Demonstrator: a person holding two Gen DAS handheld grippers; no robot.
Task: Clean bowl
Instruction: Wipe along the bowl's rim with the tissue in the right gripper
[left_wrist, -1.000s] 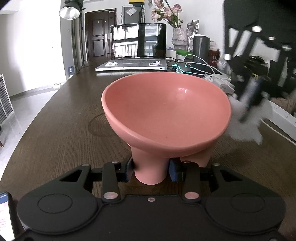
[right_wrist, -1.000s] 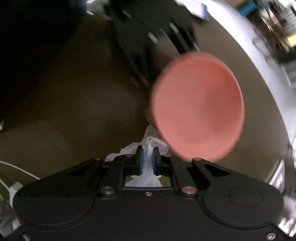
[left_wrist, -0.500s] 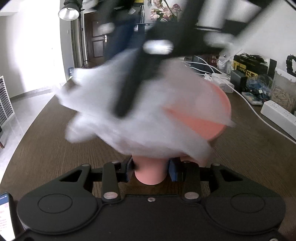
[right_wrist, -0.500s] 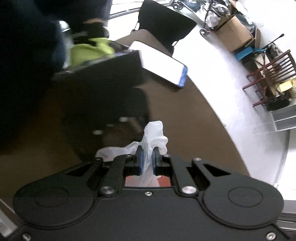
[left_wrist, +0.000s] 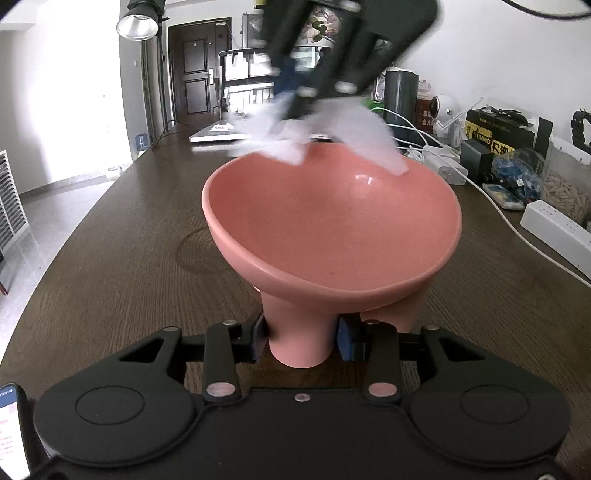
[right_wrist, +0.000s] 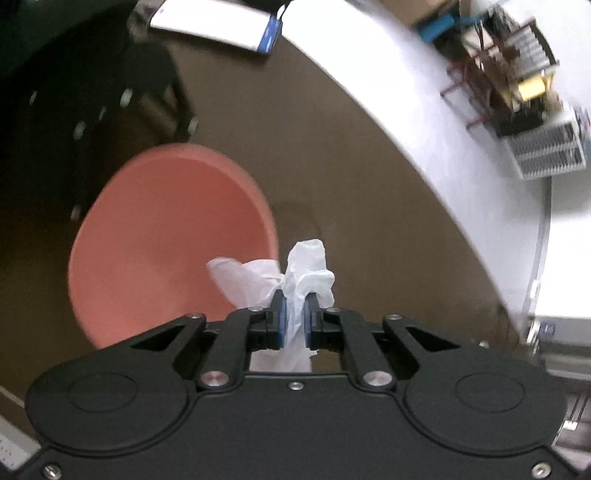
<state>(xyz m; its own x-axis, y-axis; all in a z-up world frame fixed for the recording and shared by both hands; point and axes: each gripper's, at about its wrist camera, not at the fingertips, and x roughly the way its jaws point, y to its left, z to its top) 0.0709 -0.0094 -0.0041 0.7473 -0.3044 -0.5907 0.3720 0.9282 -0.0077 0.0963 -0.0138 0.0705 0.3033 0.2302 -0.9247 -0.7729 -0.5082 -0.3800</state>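
A pink footed bowl (left_wrist: 332, 221) stands on the dark wooden table (left_wrist: 129, 240). My left gripper (left_wrist: 301, 341) is shut on one of the bowl's legs (left_wrist: 295, 332). My right gripper (right_wrist: 293, 314) is shut on a crumpled white tissue (right_wrist: 295, 280) and hangs over the bowl's far rim; in the left wrist view it (left_wrist: 291, 107) is blurred, with the tissue (left_wrist: 332, 129) brushing the rim. The bowl (right_wrist: 166, 236) lies below and left of the right fingers.
A laptop (left_wrist: 236, 110) stands behind the bowl. White cables, chargers (left_wrist: 447, 170) and a power strip (left_wrist: 557, 232) lie at the right. Boxes and a dark cylinder (left_wrist: 400, 96) line the far right. A phone (right_wrist: 218, 22) lies on the table edge.
My right gripper swept the tissue from the bowl's right side across its inside, then lifted to the far rim. The left gripper and bowl have stayed still.
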